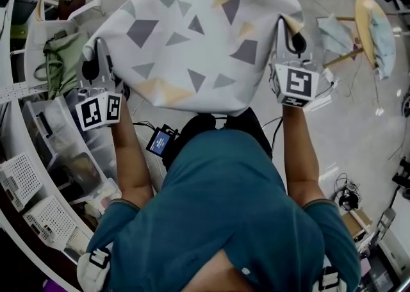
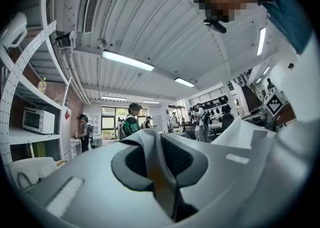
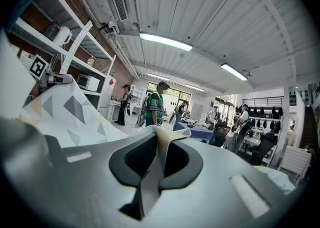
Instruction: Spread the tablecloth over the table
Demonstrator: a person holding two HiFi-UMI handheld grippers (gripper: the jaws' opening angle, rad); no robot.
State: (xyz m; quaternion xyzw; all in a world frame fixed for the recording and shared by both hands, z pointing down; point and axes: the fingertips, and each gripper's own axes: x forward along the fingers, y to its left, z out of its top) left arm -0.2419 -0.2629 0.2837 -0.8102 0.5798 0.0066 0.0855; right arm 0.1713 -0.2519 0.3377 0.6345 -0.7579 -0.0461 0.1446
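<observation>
The tablecloth (image 1: 192,41), white with grey and yellow triangles, hangs stretched in the air between my two grippers. My left gripper (image 1: 91,60) is shut on its near left corner, and my right gripper (image 1: 291,33) on its near right corner. In the left gripper view the jaws (image 2: 156,144) pinch a fold of the tablecloth (image 2: 161,184), and the sheet billows off to the right. The right gripper view shows a cloth corner (image 3: 167,134) sticking up between the closed jaws (image 3: 162,148), with the patterned sheet (image 3: 65,112) to the left. No table shows; the cloth hides what lies beneath it.
White shelves with storage bins (image 1: 38,156) and a green bag (image 1: 57,60) line the left. A wooden stool (image 1: 368,25) stands on the floor at the right, with cables around it. Several people (image 3: 155,104) stand among desks far across the room.
</observation>
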